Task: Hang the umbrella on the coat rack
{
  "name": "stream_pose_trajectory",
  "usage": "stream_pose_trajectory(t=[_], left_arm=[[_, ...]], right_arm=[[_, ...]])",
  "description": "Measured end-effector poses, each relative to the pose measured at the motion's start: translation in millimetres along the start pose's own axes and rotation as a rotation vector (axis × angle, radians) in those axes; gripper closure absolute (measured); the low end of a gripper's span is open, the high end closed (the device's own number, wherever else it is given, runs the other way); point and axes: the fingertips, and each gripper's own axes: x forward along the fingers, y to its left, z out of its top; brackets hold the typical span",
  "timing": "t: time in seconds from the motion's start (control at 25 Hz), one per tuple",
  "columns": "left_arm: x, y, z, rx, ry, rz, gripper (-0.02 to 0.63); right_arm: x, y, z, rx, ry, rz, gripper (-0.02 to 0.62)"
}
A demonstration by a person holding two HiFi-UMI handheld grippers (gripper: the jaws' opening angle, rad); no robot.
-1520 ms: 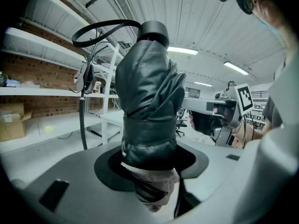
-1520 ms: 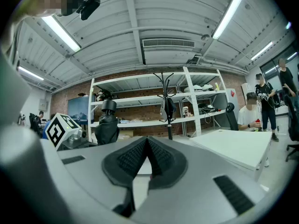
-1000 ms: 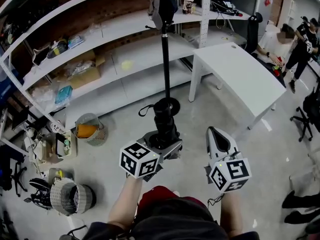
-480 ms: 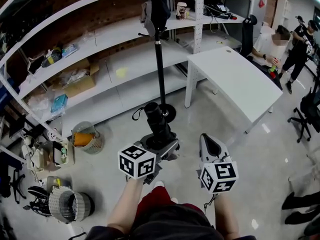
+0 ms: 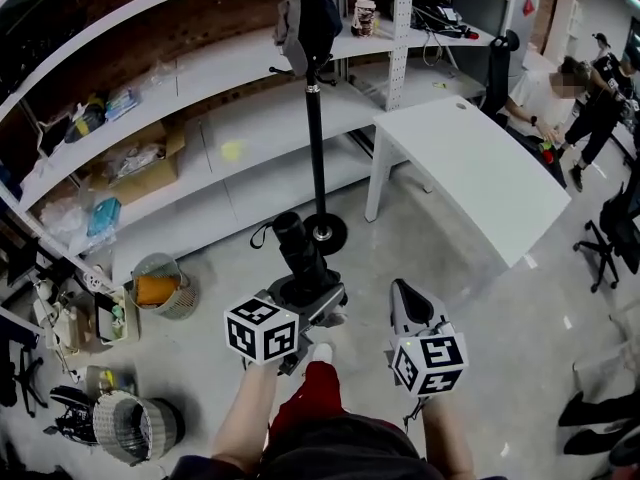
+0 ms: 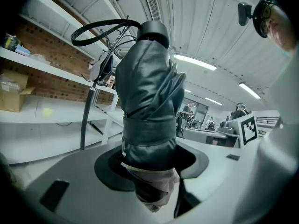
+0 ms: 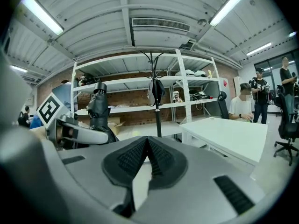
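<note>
A folded black umbrella (image 5: 297, 253) with a wrist strap (image 5: 262, 233) stands upright between the jaws of my left gripper (image 5: 305, 293), which is shut on its lower part. In the left gripper view the umbrella (image 6: 147, 111) fills the centre, and its strap loop (image 6: 100, 27) sticks out at the top. The black coat rack (image 5: 315, 148) stands just beyond, with its round base (image 5: 325, 233) on the floor right of the umbrella's top. My right gripper (image 5: 405, 293) is beside the left one, shut with nothing in it. The right gripper view shows the rack (image 7: 156, 106) straight ahead and the umbrella (image 7: 98, 111) at left.
A grey bag (image 5: 300, 18) hangs high on the rack. White shelving (image 5: 200, 78) runs behind it. A white table (image 5: 470, 158) stands to the right. Baskets (image 5: 160, 288) and clutter lie on the floor at left. People (image 5: 600, 88) and an office chair (image 5: 610, 238) are at far right.
Both grippers have shifted down and left in the head view with the umbrella. The umbrella's top, which overlapped the rack's base, now sits left of it. Both jaws are unchanged.
</note>
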Motion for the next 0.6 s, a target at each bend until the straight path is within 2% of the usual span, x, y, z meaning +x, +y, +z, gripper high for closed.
stream_pose_trajectory(t=[0.6], left_arm=[[68.2,124.0,79.1,0.021,0.013,-0.052,0.382]], right_arm=[[157.4,-17.0,35.1,0.008,0.045,-0.004,0.577]])
